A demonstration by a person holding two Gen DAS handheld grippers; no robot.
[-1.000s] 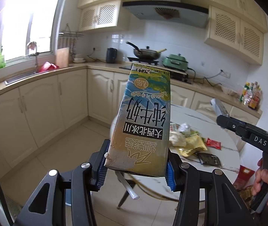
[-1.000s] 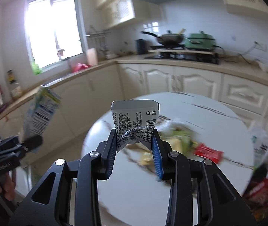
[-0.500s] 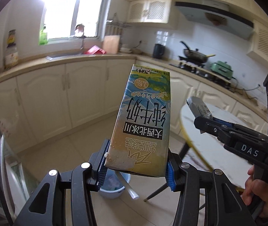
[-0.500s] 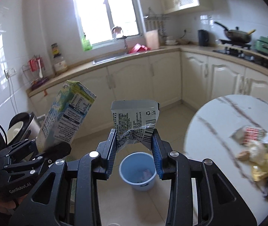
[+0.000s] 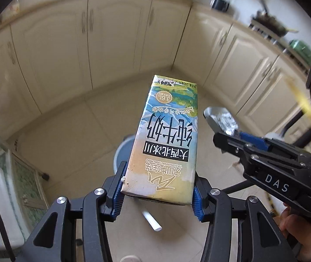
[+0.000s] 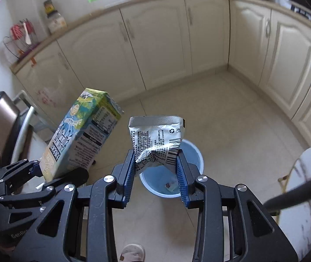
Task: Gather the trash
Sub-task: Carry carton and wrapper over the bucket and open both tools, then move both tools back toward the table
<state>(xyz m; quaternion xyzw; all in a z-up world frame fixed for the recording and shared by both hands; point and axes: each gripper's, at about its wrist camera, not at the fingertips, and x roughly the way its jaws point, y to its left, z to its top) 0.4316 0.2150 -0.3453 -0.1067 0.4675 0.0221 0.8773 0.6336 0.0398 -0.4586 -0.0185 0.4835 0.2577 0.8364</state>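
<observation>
My left gripper [image 5: 157, 191] is shut on a milk carton [image 5: 166, 139] with a white straw [image 5: 151, 218] hanging under it. The carton also shows in the right wrist view [image 6: 81, 135]. My right gripper [image 6: 156, 174] is shut on a crumpled silver snack wrapper [image 6: 156, 139], also seen in the left wrist view [image 5: 222, 120]. A light blue bin [image 6: 190, 155] stands on the floor below both grippers, with a small scrap inside. In the left wrist view the bin [image 5: 123, 150] is mostly hidden behind the carton.
Cream kitchen cabinets [image 6: 162, 41] line the walls around a beige tiled floor [image 6: 227, 118]. The marble round table's edge [image 6: 308, 174] is at right. A dark chair and stool [image 6: 0, 122] stand at left. A slippered foot [image 6: 132, 252] is at the bottom.
Both grippers have tilted down and moved over the blue bin, still holding the carton and the wrapper. The table has slid out to the right edge.
</observation>
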